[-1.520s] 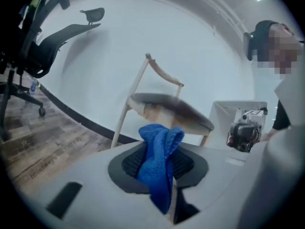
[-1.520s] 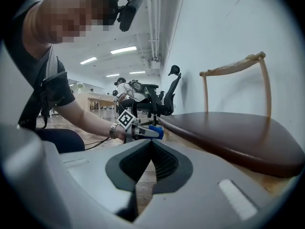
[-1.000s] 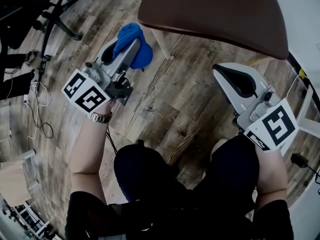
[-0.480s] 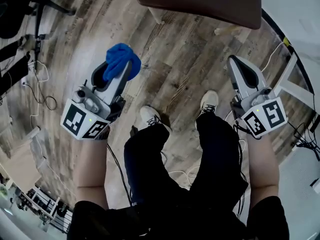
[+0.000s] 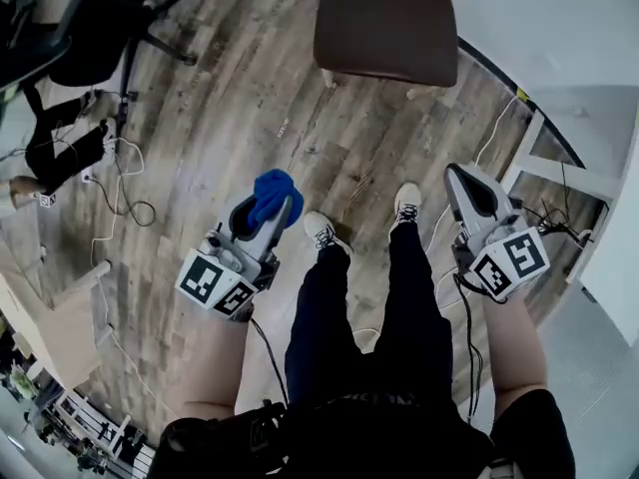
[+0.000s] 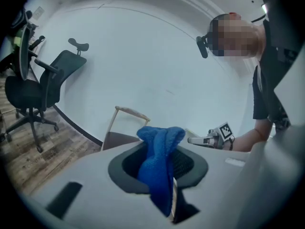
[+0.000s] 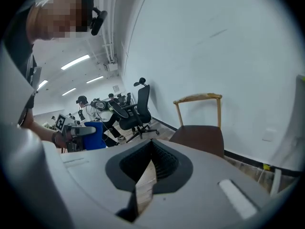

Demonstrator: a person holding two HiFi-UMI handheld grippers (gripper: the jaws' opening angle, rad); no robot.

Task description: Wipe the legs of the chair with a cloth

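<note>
The chair, with a brown seat (image 5: 384,28) and pale wooden legs, stands against the white wall at the top of the head view, well ahead of both grippers. My left gripper (image 5: 262,213) is shut on a blue cloth (image 5: 272,196) and is held above the floor by the person's left leg. In the left gripper view the cloth (image 6: 159,161) hangs bunched between the jaws, with the chair (image 6: 119,138) beyond. My right gripper (image 5: 469,193) is shut with nothing in it, and in its own view (image 7: 153,149) it faces the chair (image 7: 200,132).
Black office chairs (image 5: 110,18) stand at the upper left, and cables (image 5: 110,198) trail over the wood floor. A white frame (image 5: 549,168) and more cables lie at the right. The person's shoes (image 5: 321,230) stand between the grippers. Another person (image 7: 83,104) sits far behind.
The view has risen and drawn back: the chair, close overhead a second ago, is now far ahead. Both grippers came back beside the legs. The cloth stays in the left gripper.
</note>
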